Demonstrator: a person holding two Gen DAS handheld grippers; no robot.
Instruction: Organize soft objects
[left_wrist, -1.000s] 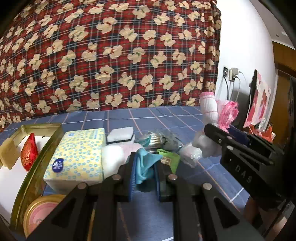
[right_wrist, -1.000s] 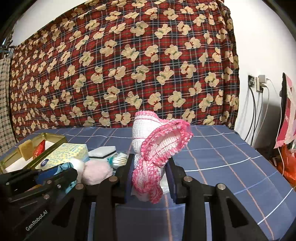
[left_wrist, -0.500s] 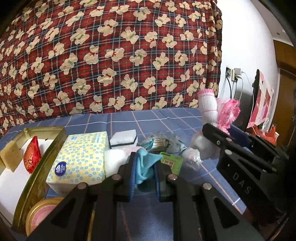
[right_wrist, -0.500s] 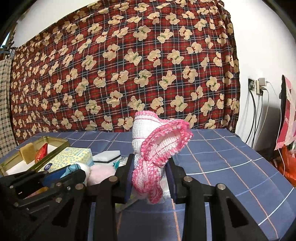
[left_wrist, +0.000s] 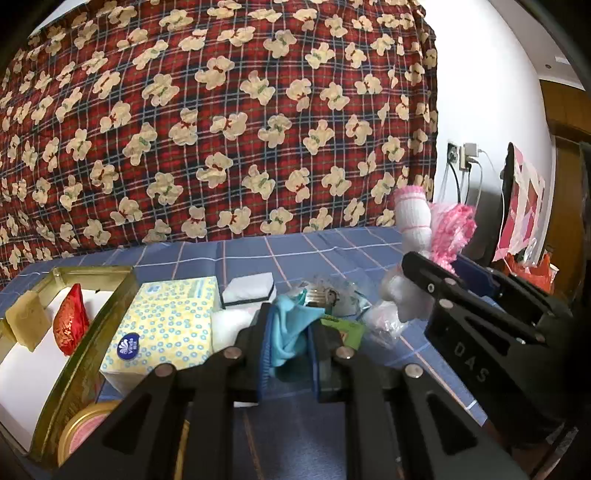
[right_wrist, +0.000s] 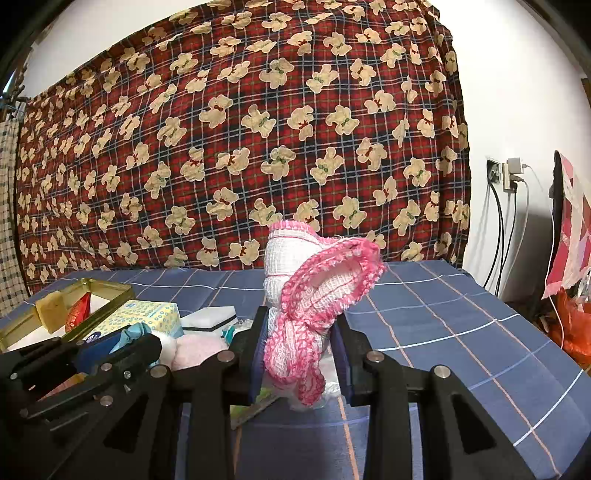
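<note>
My left gripper (left_wrist: 289, 341) is shut on a teal cloth (left_wrist: 290, 328) and holds it above the blue checked tabletop (left_wrist: 295, 254). My right gripper (right_wrist: 300, 343) is shut on a white and pink knitted cloth (right_wrist: 314, 291), which sticks up between the jaws; it also shows in the left wrist view (left_wrist: 432, 225) at the right. A gold-rimmed tray (left_wrist: 92, 332) at the left holds a red pouch (left_wrist: 71, 319) and a beige sponge (left_wrist: 27, 325). A yellow tissue pack (left_wrist: 166, 328), a white sponge (left_wrist: 248, 291) and a pink puff (right_wrist: 199, 350) lie on the table.
Clear plastic bags (left_wrist: 384, 314) and a green packet (left_wrist: 341, 330) lie near the middle. A round pink tin (left_wrist: 83, 428) sits at the front left. A red bear-print cloth (left_wrist: 221, 129) hangs behind the table. Wall sockets with cables (right_wrist: 506, 177) are at the right.
Both grippers have risen a little, each with its cloth still in it, so the table objects sit lower in view. Nothing was let go.
</note>
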